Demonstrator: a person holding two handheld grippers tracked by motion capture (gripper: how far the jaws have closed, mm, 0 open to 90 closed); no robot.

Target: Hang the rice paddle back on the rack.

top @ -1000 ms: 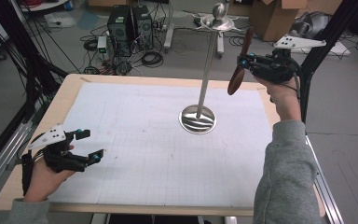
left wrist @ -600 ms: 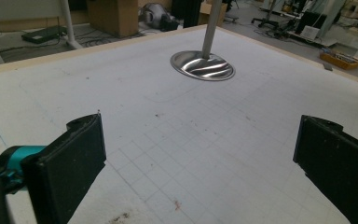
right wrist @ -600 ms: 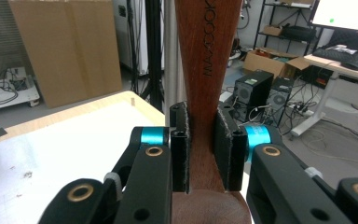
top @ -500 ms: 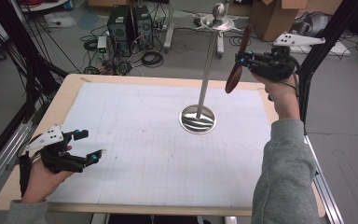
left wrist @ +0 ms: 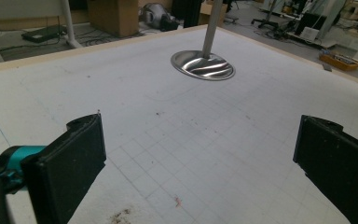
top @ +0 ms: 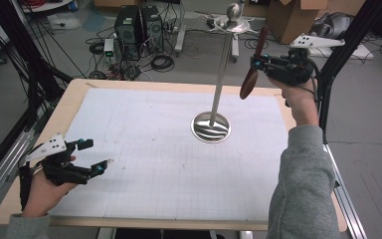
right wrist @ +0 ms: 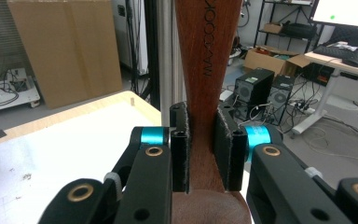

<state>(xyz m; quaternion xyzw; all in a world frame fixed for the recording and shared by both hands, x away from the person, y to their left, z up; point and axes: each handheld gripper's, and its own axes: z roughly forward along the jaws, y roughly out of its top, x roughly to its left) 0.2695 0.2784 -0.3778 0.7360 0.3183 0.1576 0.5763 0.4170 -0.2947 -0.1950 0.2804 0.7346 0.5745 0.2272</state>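
Right tongs (top: 259,63) clamped on a wooden spoon (top: 252,74), pads (right wrist: 181,149) pinching the handle neck; in the right gripper view the handle runs straight up between the jaws, lettering legible on it. In the high view the spoon hangs raised well above the bench (top: 169,169), bowl end down and tilted, just right of the steel stand's pole (top: 223,69), near its top but apart from it.

Left tongs (top: 90,157) gaping wide, nothing between the jaws, parked low over the near-left corner of the bench. In the left gripper view there is bare gridded paper ahead and the stand's round base (left wrist: 203,65) farther off.

Status, my read: pickup done, spoon lifted to hanging height. Left to do: get the handle end onto the disc at the stand top (top: 233,23), then release. Can't tell whether the handle has a hole or a hook for this; the top of the spoon runs out of frame. The left hand looks idle.
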